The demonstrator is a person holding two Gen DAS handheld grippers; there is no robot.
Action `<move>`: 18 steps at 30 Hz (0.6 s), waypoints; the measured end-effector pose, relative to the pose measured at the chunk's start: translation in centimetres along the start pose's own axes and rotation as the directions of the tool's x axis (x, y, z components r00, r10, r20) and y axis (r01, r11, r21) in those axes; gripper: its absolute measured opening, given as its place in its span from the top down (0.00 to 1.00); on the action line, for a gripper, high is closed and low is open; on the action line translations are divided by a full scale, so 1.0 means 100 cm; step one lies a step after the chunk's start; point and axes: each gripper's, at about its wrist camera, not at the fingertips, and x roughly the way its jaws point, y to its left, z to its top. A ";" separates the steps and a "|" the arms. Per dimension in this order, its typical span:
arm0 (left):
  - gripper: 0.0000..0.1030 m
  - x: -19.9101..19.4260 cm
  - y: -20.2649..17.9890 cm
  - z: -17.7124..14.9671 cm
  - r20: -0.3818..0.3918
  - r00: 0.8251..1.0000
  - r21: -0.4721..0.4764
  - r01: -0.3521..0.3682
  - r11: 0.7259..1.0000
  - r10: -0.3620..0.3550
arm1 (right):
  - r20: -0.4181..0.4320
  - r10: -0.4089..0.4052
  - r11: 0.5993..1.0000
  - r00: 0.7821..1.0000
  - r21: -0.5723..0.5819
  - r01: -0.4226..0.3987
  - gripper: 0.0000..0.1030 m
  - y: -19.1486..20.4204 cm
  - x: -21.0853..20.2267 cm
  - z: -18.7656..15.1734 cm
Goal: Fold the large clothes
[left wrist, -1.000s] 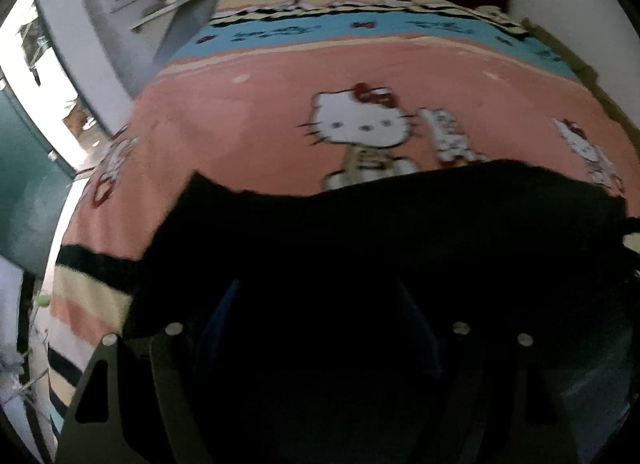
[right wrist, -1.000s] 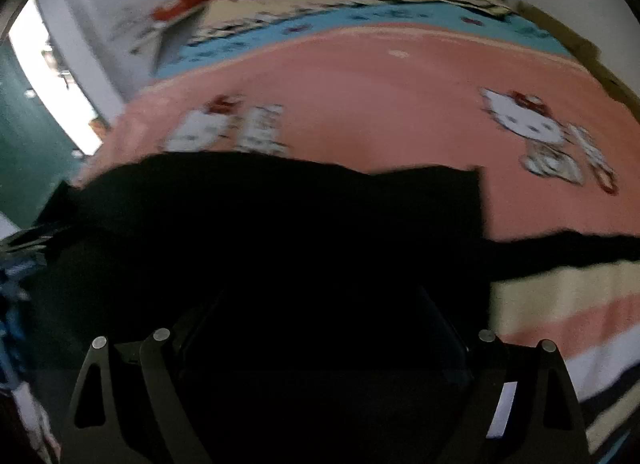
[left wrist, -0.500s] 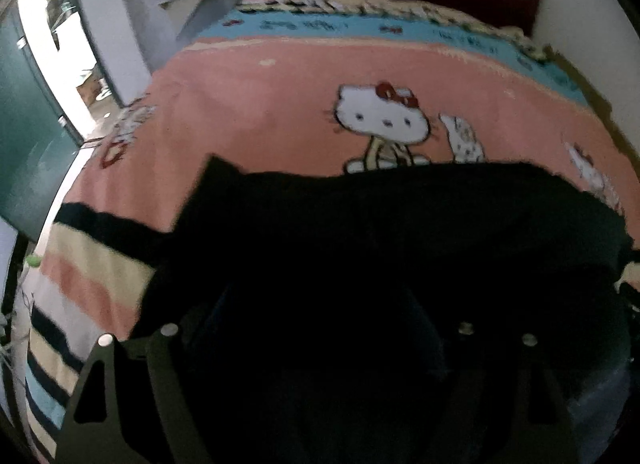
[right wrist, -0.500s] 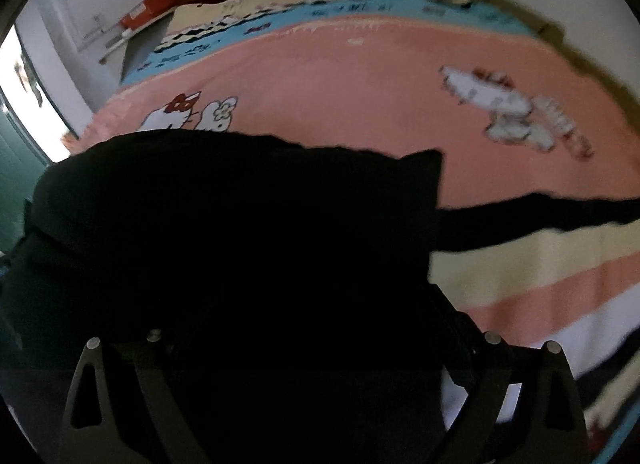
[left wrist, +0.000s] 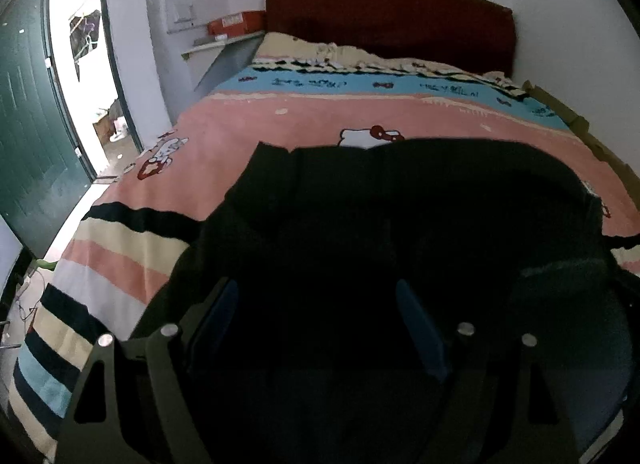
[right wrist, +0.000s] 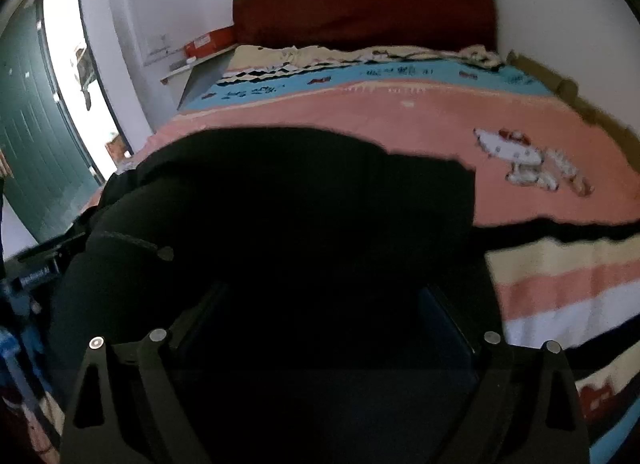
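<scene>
Large black garment of soft dark fabric (left wrist: 400, 199), spread over the near half of a bed, its far edge reaching up to a white cartoon-cat print with a red bow (left wrist: 366, 137) on the cover; in the right wrist view the same garment (right wrist: 288, 199) fills the lower middle, a narrow black strip of it running off toward the right edge. Bed cover: pink woven blanket (left wrist: 304, 115) with a blue band near the head and cream, pink, white and black stripes at the foot. Left gripper (left wrist: 320, 296), black two-finger frame with blue inner pads, jaws spread wide, dark cloth lying below and between them; whether the pads touch it cannot be told. Right gripper (right wrist: 324, 296), same build, jaws spread wide and lately opening further, over the black cloth, nothing visibly pinched. Dark red padded headboard (left wrist: 388, 15) against a white wall. Orange-red box (left wrist: 236, 21) on a pale shelf beside the bed head. Dark green door (left wrist: 28, 135), standing open at far left with daylight beyond.
</scene>
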 end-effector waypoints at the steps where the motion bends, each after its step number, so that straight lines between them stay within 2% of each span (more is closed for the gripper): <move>1: 0.21 0.000 -0.001 -0.005 0.017 1.000 0.007 -0.002 1.000 0.002 | -0.005 0.005 1.000 1.000 0.010 -0.005 0.05 -0.003 0.004 -0.004; 6: 0.21 -0.001 -0.009 -0.018 0.082 0.996 0.043 -0.029 0.999 0.026 | 0.017 0.014 1.000 1.000 -0.001 -0.014 0.02 -0.009 0.020 -0.015; 18: 0.21 0.004 -0.010 -0.031 0.137 0.990 0.034 -0.034 0.999 0.029 | 0.060 0.023 1.000 0.998 0.001 -0.023 0.02 -0.012 0.029 -0.029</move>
